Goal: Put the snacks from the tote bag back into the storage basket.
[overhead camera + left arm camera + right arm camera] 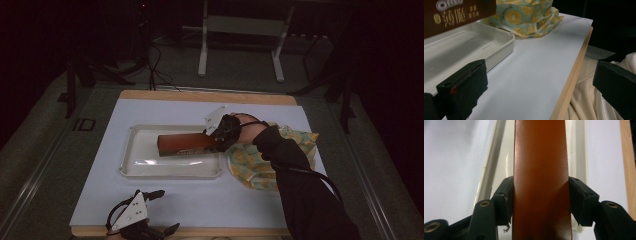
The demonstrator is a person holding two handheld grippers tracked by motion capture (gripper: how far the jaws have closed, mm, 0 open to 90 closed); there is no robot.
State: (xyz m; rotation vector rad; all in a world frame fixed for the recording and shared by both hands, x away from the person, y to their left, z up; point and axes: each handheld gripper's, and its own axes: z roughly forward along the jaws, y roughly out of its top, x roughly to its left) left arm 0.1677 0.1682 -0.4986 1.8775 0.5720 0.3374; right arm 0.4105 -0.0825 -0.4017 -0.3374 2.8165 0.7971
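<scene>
Step in hand: we judged this as carrying the box [186, 144] over the tray [131, 167], either to set it in or lift it out; which of the 2 we could not tell.
Right gripper [218, 137]: its 2 jaws were clamped on the box's near end, 1 pad on each narrow side, as the right gripper view showed.
Box: a long brown biscuit box [540, 180], held lengthwise above the white tray [487, 170]; we could not tell whether its far end touched the tray floor.
Left gripper [150, 212]: we held it at the near edge of the table [100, 190], jaws wide apart and gripping nothing.
Cloth bag [255, 165]: a yellow-patterned bag lay just right of the tray, under our right forearm.
Next move, as we judged: a level, steady move with the grip kept firm, the box's far end clearing the tray rim, and the left gripper ready to steady the tray.
</scene>
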